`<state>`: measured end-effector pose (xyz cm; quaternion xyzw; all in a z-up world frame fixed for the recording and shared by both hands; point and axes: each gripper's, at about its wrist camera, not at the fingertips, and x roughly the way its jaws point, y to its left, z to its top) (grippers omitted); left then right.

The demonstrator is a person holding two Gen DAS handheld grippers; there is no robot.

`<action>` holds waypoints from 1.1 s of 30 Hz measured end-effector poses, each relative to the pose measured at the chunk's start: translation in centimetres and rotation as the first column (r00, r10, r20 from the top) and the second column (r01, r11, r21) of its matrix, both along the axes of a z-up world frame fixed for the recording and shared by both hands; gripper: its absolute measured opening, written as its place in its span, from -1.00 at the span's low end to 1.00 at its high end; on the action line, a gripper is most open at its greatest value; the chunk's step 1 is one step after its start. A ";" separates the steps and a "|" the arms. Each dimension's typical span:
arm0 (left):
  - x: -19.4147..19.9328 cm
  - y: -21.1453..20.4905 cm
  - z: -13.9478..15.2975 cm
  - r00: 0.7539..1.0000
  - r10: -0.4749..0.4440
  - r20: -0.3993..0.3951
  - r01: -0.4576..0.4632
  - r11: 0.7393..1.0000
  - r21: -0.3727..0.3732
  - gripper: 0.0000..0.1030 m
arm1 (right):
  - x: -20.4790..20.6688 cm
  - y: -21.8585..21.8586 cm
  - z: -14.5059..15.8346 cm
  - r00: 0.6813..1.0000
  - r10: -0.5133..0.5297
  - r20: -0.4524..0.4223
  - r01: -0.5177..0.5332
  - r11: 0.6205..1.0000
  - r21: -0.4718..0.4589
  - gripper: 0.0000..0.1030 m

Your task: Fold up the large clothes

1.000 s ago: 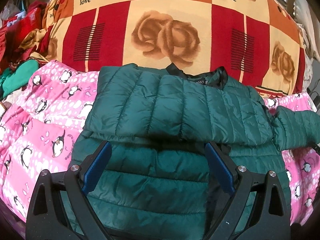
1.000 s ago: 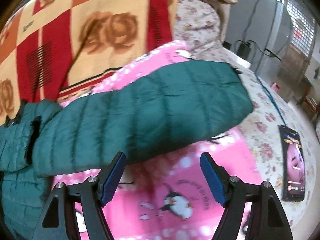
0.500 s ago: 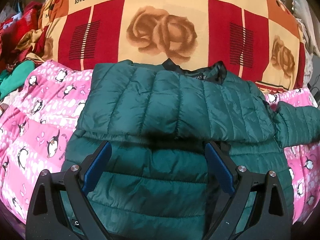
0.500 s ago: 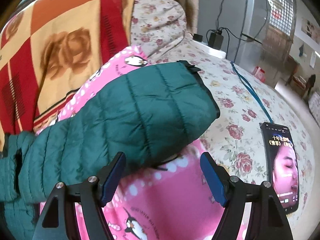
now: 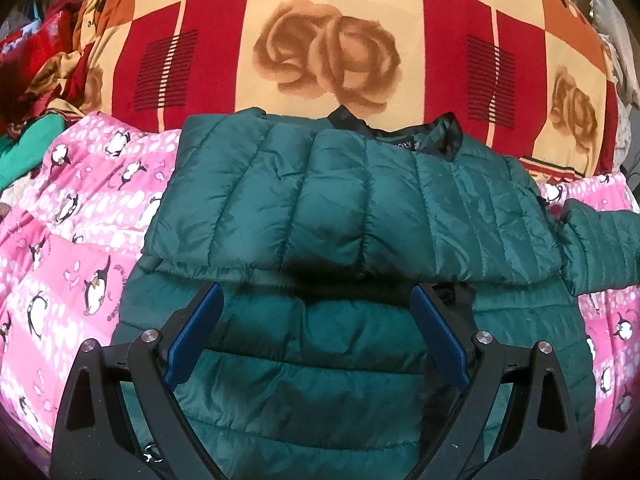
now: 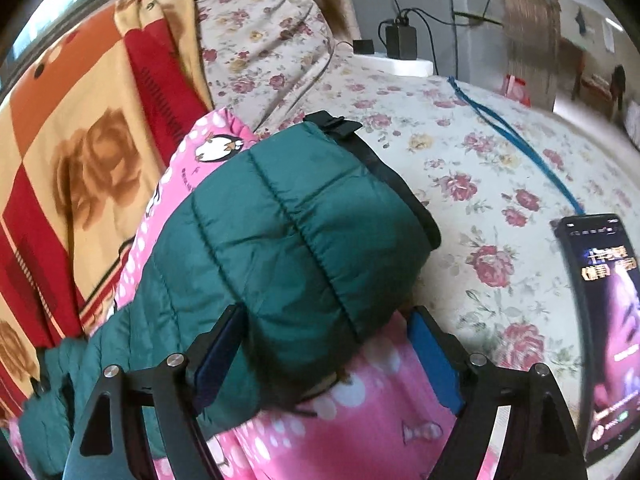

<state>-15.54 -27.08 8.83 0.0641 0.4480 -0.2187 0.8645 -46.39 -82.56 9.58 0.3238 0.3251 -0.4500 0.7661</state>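
sleeve (image 6: 288, 248) hides right claw (image 6: 320, 344) finger.

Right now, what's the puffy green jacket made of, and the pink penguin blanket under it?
The green jacket looks like thin, slightly shiny nylon-type fabric with soft filling: it gleams and is stitched into puffy ridges. The pink penguin blanket looks like soft matte fleece with a printed pattern, though its fuzziness is hard to confirm.

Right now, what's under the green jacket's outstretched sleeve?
The sleeve lies on the pink penguin blanket, its cuff end over the floral bedsheet. Anything beneath the sleeve itself is hidden.
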 end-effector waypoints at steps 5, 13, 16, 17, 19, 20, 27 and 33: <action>0.2 0.0 -0.4 1.000 -0.001 0.000 0.001 1.000 0.015 0.83 | 0.4 -0.9 -0.1 1.000 -0.002 0.023 0.002 1.000 -0.007 0.57; 0.4 0.0 -0.1 1.000 0.003 0.021 -0.003 1.000 0.020 0.83 | 1.0 0.0 1.6 0.997 0.062 0.053 -0.055 0.992 -0.117 -0.60; 0.5 0.3 0.3 0.999 0.012 0.032 -0.012 1.000 0.009 0.83 | 1.1 1.3 2.8 0.989 0.113 0.094 -0.099 0.984 -0.146 -0.63; 0.5 0.5 0.4 0.999 0.015 0.036 -0.015 1.000 0.005 0.83 | 1.2 1.7 3.1 0.986 0.130 0.108 -0.113 0.982 -0.150 -0.63; 0.7 0.7 0.8 0.999 0.021 0.043 -0.021 1.000 0.001 0.83 | 1.6 2.9 4.0 0.975 0.175 0.139 -0.152 0.975 -0.161 -0.64; 0.8 0.9 1.0 0.999 0.025 0.046 -0.025 1.000 -0.001 0.83 | 1.9 3.5 4.4 0.971 0.190 0.143 -0.164 0.971 -0.174 -0.64; 1.5 2.7 2.0 0.997 0.072 0.043 -0.070 0.996 -0.047 0.83 | 4.0 7.5 6.5 0.931 0.286 0.226 -0.244 0.950 -0.194 -0.68; 1.3 3.1 2.3 0.996 0.067 0.059 -0.064 0.997 -0.042 0.83 | 7.4 11.7 7.7 0.880 0.404 0.248 -0.363 0.911 -0.197 -0.69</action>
